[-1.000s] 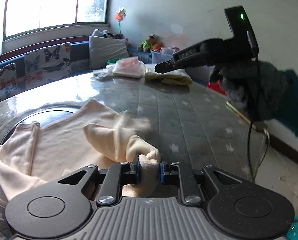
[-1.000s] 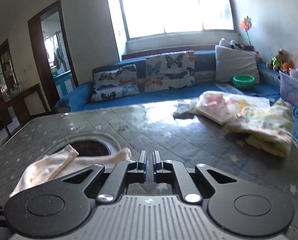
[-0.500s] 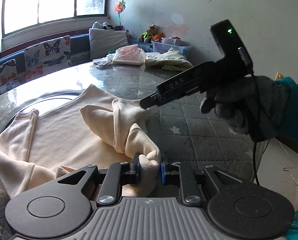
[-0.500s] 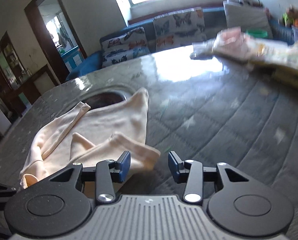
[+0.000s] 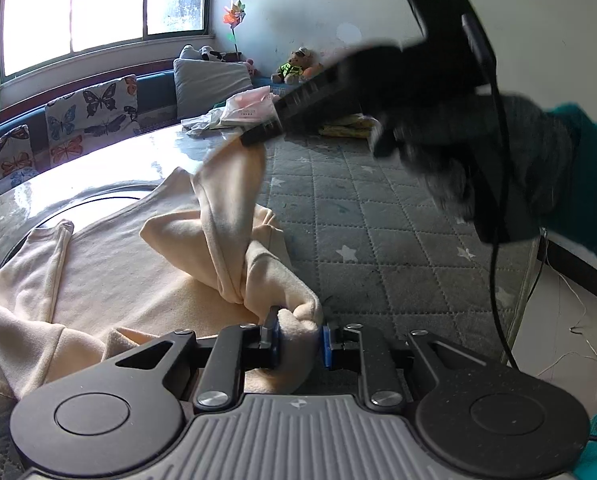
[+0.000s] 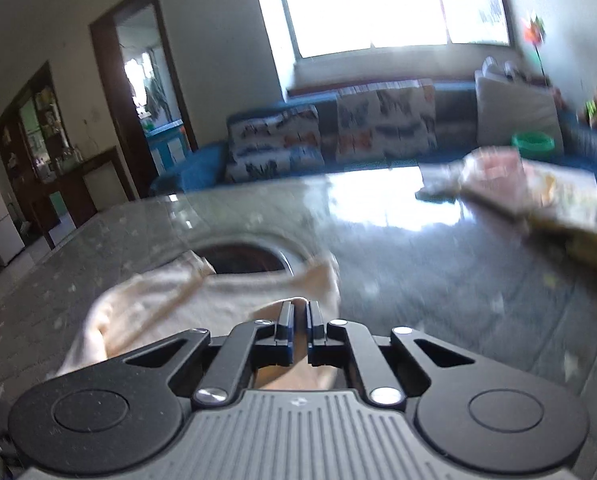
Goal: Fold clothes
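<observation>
A cream garment point(image 5: 110, 276) is spread over the quilted, star-patterned worktop point(image 5: 378, 240), its far edge lying across a round dark opening point(image 6: 250, 258) in the surface. In the left wrist view, a bunched fold of the garment is pinched between the blue pads of the left tongs point(image 5: 300, 338) at 6 o'clock, the jaws being closed on the cloth as far as its thickness allows. From that fold a twisted strip of fabric is drawn up towards 12 o'clock, where its top end is held by the right tongs point(image 5: 258, 136), gripped in a dark gloved hand point(image 5: 494, 168) with a teal sleeve. In the right wrist view, which is blurred, the right tongs point(image 6: 300, 320) are seen nearly closed, with a thin edge of cream cloth caught between the jaws. A pile of other clothes point(image 5: 250, 110) is seen at the worktop's far side, at about 12 o'clock, well apart from the garment. Butterfly-print cushions point(image 5: 94, 114) are lined along a blue sofa beyond.
</observation>
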`<state>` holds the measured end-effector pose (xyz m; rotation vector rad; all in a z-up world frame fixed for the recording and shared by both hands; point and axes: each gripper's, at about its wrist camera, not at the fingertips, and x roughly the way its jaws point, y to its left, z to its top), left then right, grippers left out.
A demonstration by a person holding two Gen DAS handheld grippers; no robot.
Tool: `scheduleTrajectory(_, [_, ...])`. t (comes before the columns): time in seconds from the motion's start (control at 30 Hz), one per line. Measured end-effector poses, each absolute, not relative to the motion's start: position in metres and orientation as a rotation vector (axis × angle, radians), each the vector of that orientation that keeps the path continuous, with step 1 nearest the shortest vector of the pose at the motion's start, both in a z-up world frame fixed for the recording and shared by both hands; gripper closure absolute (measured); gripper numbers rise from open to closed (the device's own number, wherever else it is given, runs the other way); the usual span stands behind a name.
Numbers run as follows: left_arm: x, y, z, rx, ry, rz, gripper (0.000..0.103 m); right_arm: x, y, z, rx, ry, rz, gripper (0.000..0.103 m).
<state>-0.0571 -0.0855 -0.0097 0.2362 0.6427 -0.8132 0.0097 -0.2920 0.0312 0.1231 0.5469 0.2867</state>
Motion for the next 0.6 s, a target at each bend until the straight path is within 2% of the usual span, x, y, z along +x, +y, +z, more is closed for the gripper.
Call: scheduleTrajectory(0.6, [-0.07,-0.077,-0.008,0.265,0.581,-0.832,0.083,0.025,-0.25,0.114,-0.142,0.341,0.241,0.099])
